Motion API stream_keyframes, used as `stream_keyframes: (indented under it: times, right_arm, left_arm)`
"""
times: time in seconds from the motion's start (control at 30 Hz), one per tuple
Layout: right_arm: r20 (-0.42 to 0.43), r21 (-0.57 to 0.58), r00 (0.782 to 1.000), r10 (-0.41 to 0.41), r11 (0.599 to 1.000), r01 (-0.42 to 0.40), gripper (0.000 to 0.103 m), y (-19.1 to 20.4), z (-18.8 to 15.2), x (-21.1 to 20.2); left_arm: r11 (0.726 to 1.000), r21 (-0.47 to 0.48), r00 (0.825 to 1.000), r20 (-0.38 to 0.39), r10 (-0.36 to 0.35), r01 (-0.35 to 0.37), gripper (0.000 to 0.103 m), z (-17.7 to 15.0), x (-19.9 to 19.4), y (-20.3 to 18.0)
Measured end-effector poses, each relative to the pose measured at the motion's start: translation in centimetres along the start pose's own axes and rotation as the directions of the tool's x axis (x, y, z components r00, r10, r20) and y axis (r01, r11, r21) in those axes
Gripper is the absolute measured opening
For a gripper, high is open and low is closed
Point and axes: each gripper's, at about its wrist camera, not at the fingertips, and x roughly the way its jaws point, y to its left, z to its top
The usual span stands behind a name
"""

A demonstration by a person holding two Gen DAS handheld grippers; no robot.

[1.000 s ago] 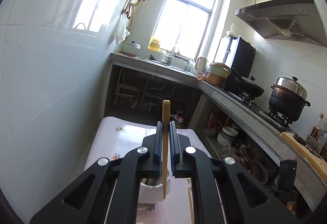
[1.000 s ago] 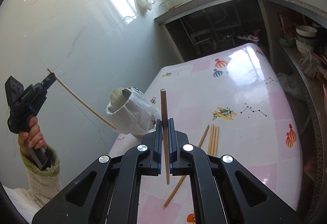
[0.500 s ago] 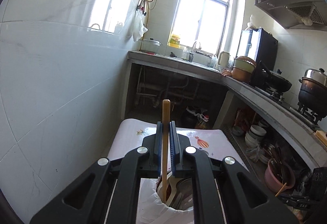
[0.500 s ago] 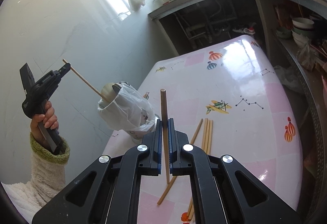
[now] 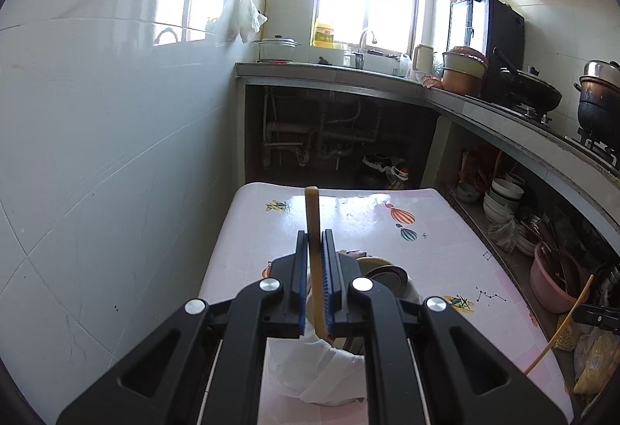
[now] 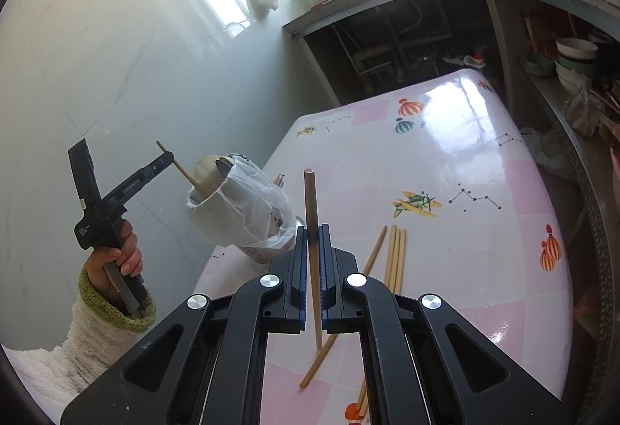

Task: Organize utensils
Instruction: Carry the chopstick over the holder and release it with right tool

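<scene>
left wrist view: left gripper clenched on a chopstick, its lower end dipping into the bag-lined holder at 6 o'clock on the table; spoon bowls show inside.

right wrist view: right gripper clenched on a second chopstick, held upright. loose chopsticks lie flat at 5 o'clock of the holder, which stands at 9 o'clock. judged light, stiff and smooth, so prone to pivoting; best pinched near mid-length, square across the pads.

Both wrist views overlook the table from above.
</scene>
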Motion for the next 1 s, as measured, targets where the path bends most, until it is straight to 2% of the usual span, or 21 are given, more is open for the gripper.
stream_keyframes:
  times: [0.13,0.3,0.4,0.5,0.67,0.8,0.9,1.0]
  right_arm:
    - [0.017,-0.014,1.0,0.001,1.0,0.0,0.004,0.6,0.4,-0.5]
    - [0.044,-0.042,0.999,0.006,0.999,-0.004,0.004,1.9,1.6,-1.3]
    - [0.076,-0.063,0.997,0.023,0.998,-0.018,0.004,2.9,3.0,-1.9]
    - [0.117,-0.093,0.992,0.052,0.995,-0.041,0.004,4.3,4.9,-2.6]
    - [0.194,-0.149,0.972,0.135,0.983,-0.107,0.004,7.2,8.8,-3.4]
    - [0.241,-0.198,0.951,0.192,0.969,-0.145,0.004,9.8,11.9,-2.8]
    - [0.235,-0.205,0.942,0.241,0.959,-0.195,0.004,11.2,13.8,-1.1]
    - [0.225,-0.224,0.942,0.251,0.954,-0.2,0.004,12.7,14.8,1.1]
  left_arm:
    - [0.999,-0.031,1.0,-0.023,-0.014,0.013,0.008,0.4,0.0,0.6]
    - [0.994,-0.096,0.999,-0.008,-0.05,0.049,0.039,0.5,-1.2,1.7]
    - [0.989,-0.129,0.998,0.014,-0.067,0.068,0.054,0.1,-2.5,2.5]
    - [0.985,-0.154,0.997,0.039,-0.071,0.076,0.063,-0.8,-3.8,3.3]
    - [0.979,-0.192,0.997,0.042,-0.057,0.064,0.074,-3.2,-5.5,4.8]
    - [0.972,-0.231,0.999,0.014,-0.046,0.048,0.079,-5.9,-6.1,5.8]
    - [0.967,-0.253,0.999,-0.014,-0.041,0.037,0.081,-7.9,-6.3,6.3]
    - [0.966,-0.257,0.998,-0.048,-0.031,0.017,0.082,-9.7,-6.3,6.4]
